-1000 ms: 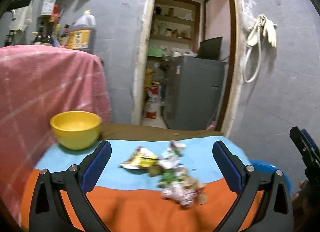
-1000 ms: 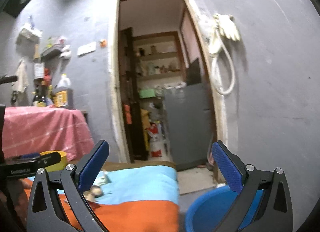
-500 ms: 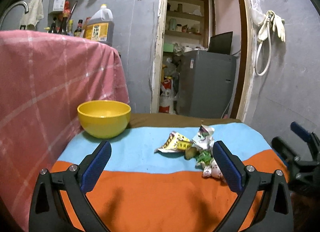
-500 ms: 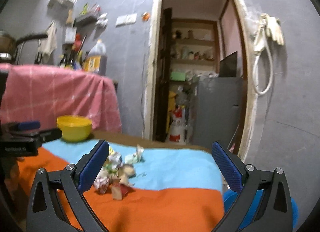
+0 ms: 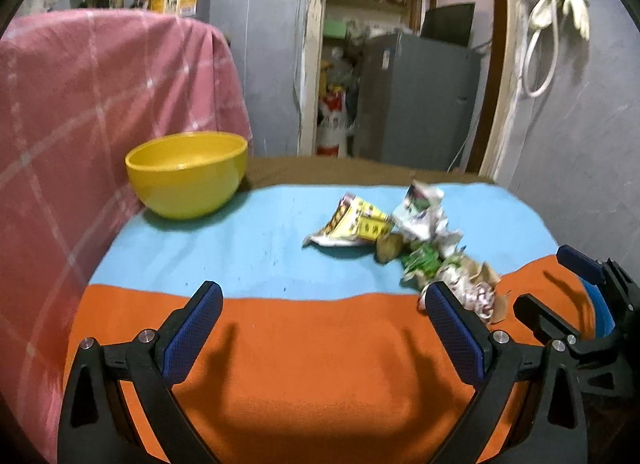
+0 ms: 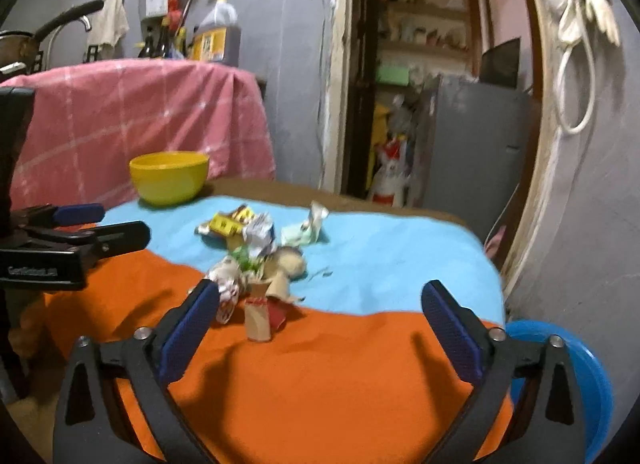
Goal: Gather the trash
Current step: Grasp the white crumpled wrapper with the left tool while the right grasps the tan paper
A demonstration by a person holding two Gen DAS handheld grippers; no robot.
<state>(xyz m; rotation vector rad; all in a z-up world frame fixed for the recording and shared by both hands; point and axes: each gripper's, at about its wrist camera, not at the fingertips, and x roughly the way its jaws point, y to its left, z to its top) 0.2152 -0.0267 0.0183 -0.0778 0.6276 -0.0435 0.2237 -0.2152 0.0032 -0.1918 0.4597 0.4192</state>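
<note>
A pile of crumpled wrappers and paper scraps, the trash point(image 5: 424, 248) point(image 6: 256, 248), lies on the table's orange and blue cloth point(image 5: 320, 364). My left gripper point(image 5: 322, 290) point(image 6: 124, 222) stands open over the orange part, with the pile just past its right finger. My right gripper point(image 6: 320, 288) point(image 5: 542, 276) hovers at the table's right side. Its jaws are closing but still wide, nothing is pressed between them, and the pile's near scraps sit by its left finger point(image 6: 192, 324).
A yellow bowl point(image 5: 186, 175) point(image 6: 170, 175) stands at the far left of the cloth, against a pink checked cover point(image 5: 100, 103). A blue basin point(image 6: 560, 384) sits low beside the table's right edge. Behind are a grey wall and an open doorway point(image 6: 420, 103).
Both grippers have come down and tipped towards the table. The right view swung left, bringing the trash pile and bowl into sight. The trash has not moved.
</note>
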